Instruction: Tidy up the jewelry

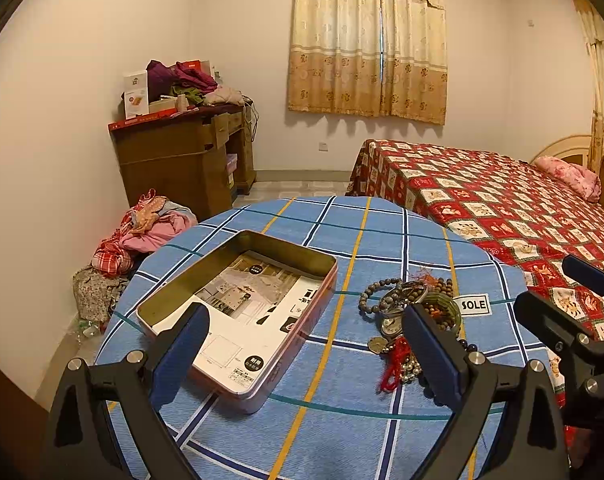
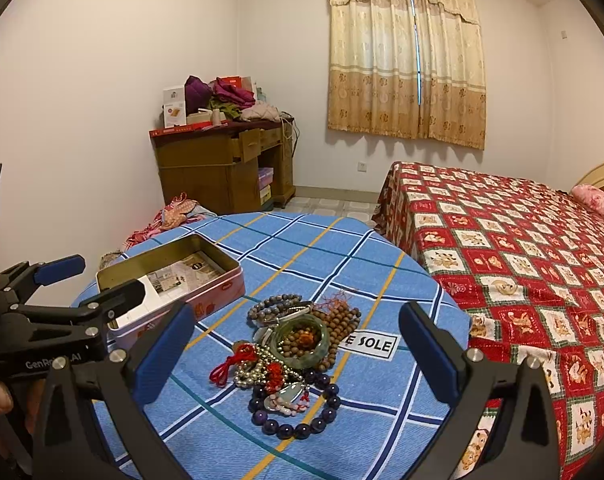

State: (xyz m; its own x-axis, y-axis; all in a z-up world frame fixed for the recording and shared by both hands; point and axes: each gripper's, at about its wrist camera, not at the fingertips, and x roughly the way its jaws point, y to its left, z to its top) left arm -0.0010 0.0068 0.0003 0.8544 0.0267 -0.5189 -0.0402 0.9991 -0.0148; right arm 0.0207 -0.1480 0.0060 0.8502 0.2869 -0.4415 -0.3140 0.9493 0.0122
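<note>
Right gripper [image 2: 294, 354] nearest: jaws wide apart, holding nothing, hovering over the jewelry pile [image 2: 292, 358] on the blue plaid tablecloth [image 2: 382, 408]. Left gripper [image 1: 306, 354] also spread wide and empty, above the open tin [image 1: 238, 312]. Pile is a tangle of purple bead bracelet [image 2: 298, 412], brown bead strands, green bangle [image 2: 300, 340], red cord. Tin sits just left of the pile, paper-lined.
</note>
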